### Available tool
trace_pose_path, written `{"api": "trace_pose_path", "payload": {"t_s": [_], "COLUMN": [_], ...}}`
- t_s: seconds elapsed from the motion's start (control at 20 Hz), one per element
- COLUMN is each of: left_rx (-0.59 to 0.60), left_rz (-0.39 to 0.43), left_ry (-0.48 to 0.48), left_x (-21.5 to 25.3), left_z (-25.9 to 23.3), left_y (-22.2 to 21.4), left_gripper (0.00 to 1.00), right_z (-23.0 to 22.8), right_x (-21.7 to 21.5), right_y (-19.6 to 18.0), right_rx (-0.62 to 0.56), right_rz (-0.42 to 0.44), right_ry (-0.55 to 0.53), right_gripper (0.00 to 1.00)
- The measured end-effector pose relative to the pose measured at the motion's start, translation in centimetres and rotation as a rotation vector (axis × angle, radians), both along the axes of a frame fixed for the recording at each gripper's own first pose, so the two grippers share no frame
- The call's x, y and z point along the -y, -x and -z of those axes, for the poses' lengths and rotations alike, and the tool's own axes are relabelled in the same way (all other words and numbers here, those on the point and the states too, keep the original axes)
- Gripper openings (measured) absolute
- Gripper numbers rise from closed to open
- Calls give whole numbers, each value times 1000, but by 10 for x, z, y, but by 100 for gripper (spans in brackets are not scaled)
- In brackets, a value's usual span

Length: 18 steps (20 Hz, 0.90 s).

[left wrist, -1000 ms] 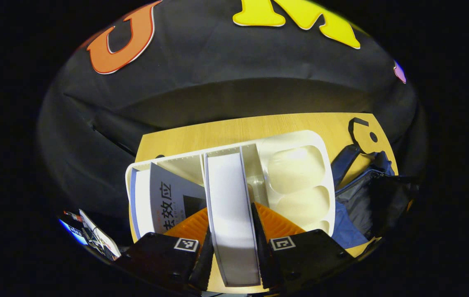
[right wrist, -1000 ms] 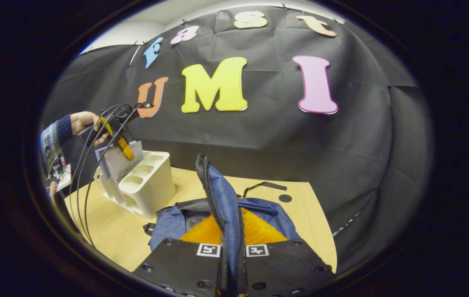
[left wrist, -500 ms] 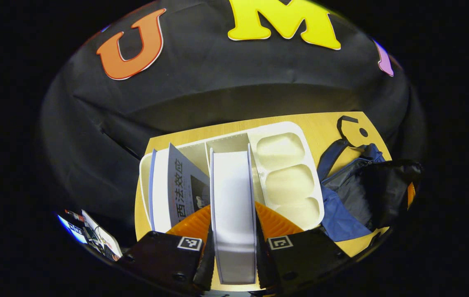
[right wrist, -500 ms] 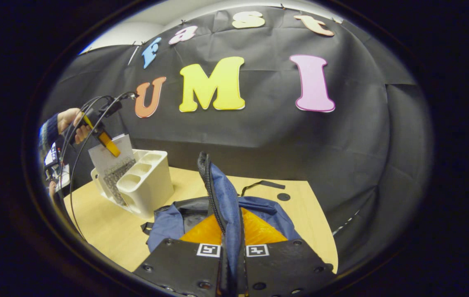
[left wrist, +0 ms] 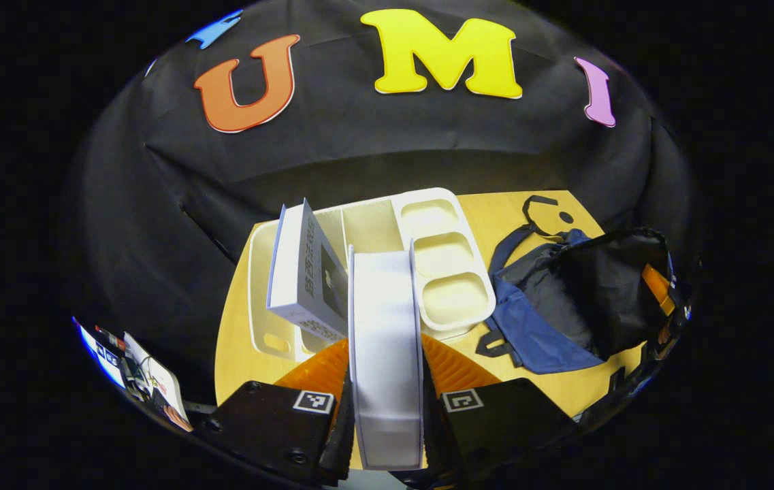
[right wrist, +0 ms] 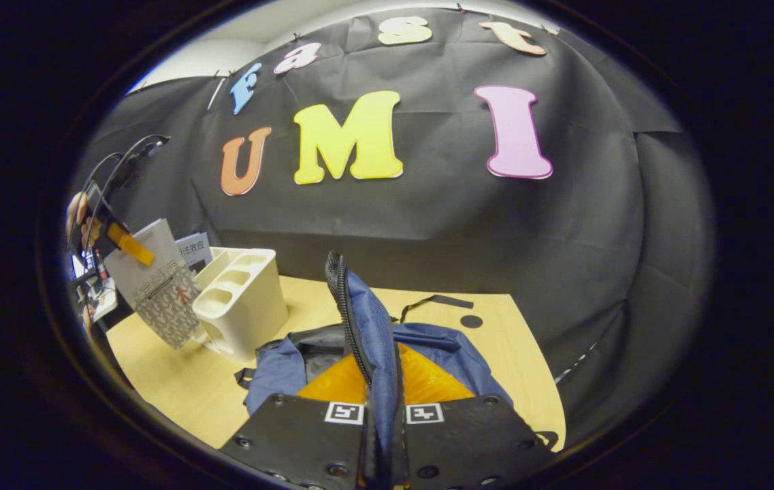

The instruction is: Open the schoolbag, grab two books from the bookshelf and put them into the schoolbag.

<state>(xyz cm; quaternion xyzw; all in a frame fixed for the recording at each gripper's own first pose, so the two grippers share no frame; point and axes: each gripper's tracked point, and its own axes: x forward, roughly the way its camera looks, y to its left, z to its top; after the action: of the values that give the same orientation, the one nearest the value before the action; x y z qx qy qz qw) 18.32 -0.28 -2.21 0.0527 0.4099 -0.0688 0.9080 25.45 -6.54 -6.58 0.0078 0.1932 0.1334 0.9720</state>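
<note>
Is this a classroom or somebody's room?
Probably neither: it looks like a small staged booth. A black cloth wall hangs behind a wooden table, which holds just a white bookshelf and a blue schoolbag.

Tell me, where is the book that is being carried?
In the left gripper view the book is clamped in the left gripper, lifted above the white bookshelf, left of the schoolbag.

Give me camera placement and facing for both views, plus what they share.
Left gripper view: rides the left gripper, looking down over the book it clamps, toward the white bookshelf.
Right gripper view: rides the right gripper, looking across the table along the schoolbag flap it pinches; a hand shows far left.
Shared: bookshelf, book, schoolbag, table.
</note>
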Motion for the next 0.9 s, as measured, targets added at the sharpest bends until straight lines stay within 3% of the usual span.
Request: {"api": "trace_pose_path", "payload": {"t_s": [0.35, 0.65, 0.9], "left_rx": [-16, 17, 23], "left_rz": [-9, -53, -34], "left_ry": [134, 366, 559], "left_x": [8, 29, 69], "left_z": [19, 18, 11], "left_y": [48, 71, 68], "left_gripper": [43, 43, 44], "right_z": [7, 6, -2], "right_x": [-12, -16, -19], "right_y": [-3, -7, -7], "right_rx": [-28, -42, -33], "right_rz": [-2, 2, 5], "right_ry": [4, 31, 65], "right_gripper": [8, 8, 8]}}
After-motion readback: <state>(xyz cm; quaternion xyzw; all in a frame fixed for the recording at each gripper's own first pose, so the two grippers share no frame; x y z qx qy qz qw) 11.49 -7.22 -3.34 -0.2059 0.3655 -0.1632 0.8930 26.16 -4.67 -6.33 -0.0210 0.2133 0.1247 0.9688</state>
